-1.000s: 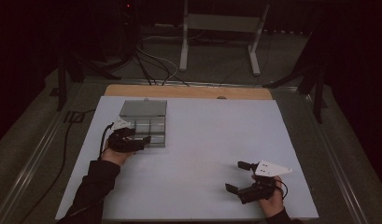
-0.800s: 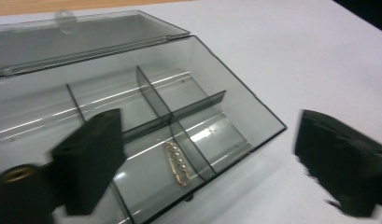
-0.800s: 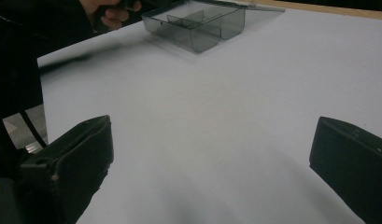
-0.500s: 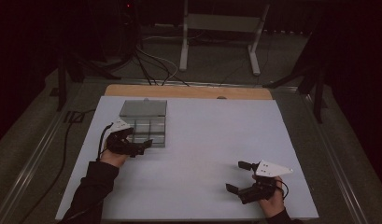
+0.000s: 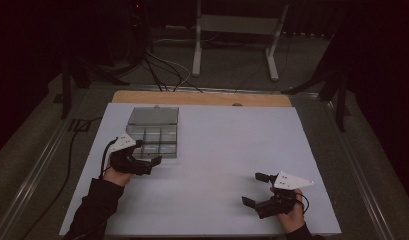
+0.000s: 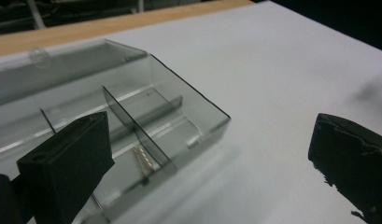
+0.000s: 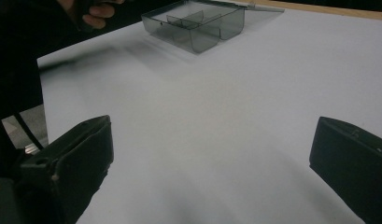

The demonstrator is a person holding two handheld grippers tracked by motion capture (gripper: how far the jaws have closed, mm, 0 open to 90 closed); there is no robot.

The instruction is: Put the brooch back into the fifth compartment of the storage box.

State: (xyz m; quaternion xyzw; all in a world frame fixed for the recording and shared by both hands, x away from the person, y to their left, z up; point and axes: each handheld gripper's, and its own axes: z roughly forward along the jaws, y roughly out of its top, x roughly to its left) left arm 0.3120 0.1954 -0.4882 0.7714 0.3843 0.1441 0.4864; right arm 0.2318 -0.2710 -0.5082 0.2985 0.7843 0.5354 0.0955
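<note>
A clear grey compartment box (image 5: 153, 134) lies at the table's far left with its lid (image 5: 153, 115) folded back. In the left gripper view a small metal piece (image 6: 144, 158) lies in the near compartment of the box (image 6: 179, 116). My left gripper (image 5: 147, 154) sits at the box's near left corner, open and holding nothing; its left jaw overlaps the box and its right jaw is over bare table (image 6: 207, 158). My right gripper (image 5: 255, 189) rests near the front right edge, open and holding nothing (image 7: 209, 158), pointing toward the distant box (image 7: 198, 25).
The white table top (image 5: 232, 145) ends in a wooden strip (image 5: 202, 98) at the far edge. Cables (image 5: 162, 75) and a metal stand (image 5: 237, 30) are on the floor beyond. A cable (image 5: 72, 150) runs along the left side. The other hand (image 7: 93, 11) appears in the right gripper view.
My left gripper has drawn back from over the box toward the person, to the box's near corner. The right gripper has hardly moved.
</note>
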